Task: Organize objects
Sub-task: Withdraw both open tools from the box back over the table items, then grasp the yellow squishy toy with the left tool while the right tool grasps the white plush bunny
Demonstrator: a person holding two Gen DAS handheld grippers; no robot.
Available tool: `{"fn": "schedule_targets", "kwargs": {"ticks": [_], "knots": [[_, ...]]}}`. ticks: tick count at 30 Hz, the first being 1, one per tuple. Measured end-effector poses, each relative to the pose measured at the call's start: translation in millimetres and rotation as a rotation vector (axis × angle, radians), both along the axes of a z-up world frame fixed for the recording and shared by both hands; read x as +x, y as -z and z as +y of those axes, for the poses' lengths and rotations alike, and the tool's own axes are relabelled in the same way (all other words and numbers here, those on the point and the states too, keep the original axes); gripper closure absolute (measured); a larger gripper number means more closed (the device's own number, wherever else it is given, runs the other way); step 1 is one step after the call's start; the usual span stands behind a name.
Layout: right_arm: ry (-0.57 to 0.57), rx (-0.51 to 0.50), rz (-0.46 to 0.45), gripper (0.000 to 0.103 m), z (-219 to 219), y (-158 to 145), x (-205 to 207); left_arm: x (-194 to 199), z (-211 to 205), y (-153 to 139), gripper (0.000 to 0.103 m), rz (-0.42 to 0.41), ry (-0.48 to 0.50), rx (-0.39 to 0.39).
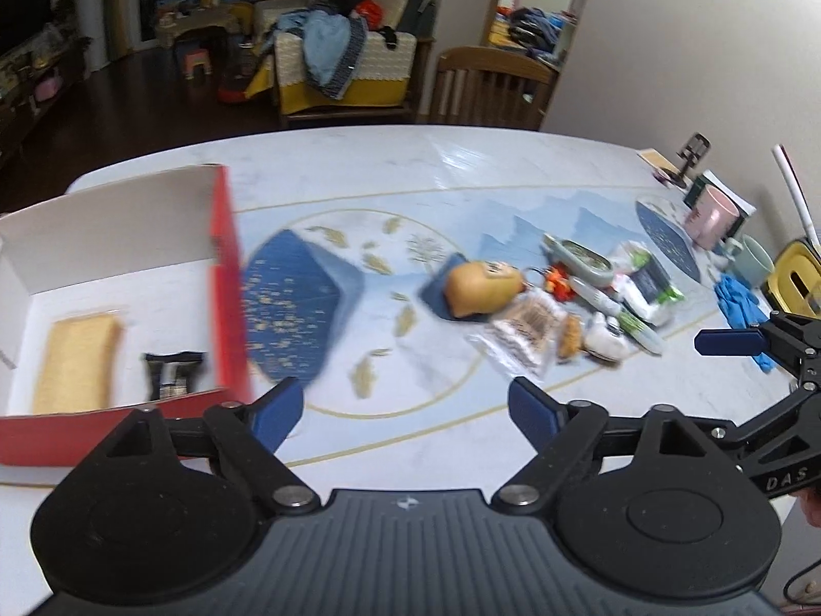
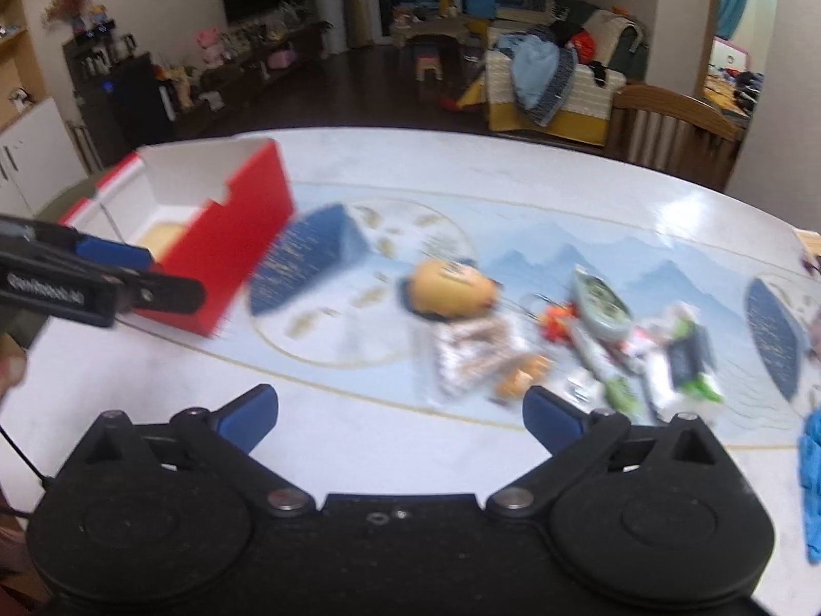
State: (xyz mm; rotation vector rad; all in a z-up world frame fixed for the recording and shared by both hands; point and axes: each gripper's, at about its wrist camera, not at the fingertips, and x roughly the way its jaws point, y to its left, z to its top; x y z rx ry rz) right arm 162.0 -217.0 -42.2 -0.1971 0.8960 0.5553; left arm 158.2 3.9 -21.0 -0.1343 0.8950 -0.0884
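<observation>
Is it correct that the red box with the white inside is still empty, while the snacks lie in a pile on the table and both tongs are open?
Not quite. The red box is not empty: the left wrist view shows a yellow flat packet and a small dark packet inside it. The rest holds: the pile of snacks lies on the table, and the left tongs and right tongs are open.

Open table ahead, box wall left, clutter right

Bare table [image 1: 410, 441] lies under my spread left gripper [image 1: 405, 410] and right gripper [image 2: 400, 418], nothing between either's jaws. The red box [image 1: 226, 277] walls off my left; the heap of packets [image 2: 590, 349] and mugs [image 1: 718, 226] crowd the right.
</observation>
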Motion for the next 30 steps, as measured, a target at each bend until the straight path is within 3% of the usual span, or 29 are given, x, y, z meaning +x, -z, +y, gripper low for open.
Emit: {"fn": "schedule_targets", "kwargs": {"ticks": [5,9,13,22,30], "knots": [[0.071,-0.002,0.029,0.001,-34,15,15,20,-24,17,0.011,0.03,0.036,-0.026],[0.118,0.003,0.043,0.001,-55,24,25,40,-38,31,0.0,0.048,0.061,-0.025],[0.159,0.009,0.056,0.001,-66,33,38,63,-51,41,0.0,0.048,0.096,0.038],[0.19,0.012,0.094,0.002,-65,56,68,126,-74,65,0.0,0.071,0.186,0.135],[0.192,0.005,0.132,0.004,-56,71,87,169,-83,88,0.0,0.104,0.231,0.156]]}}
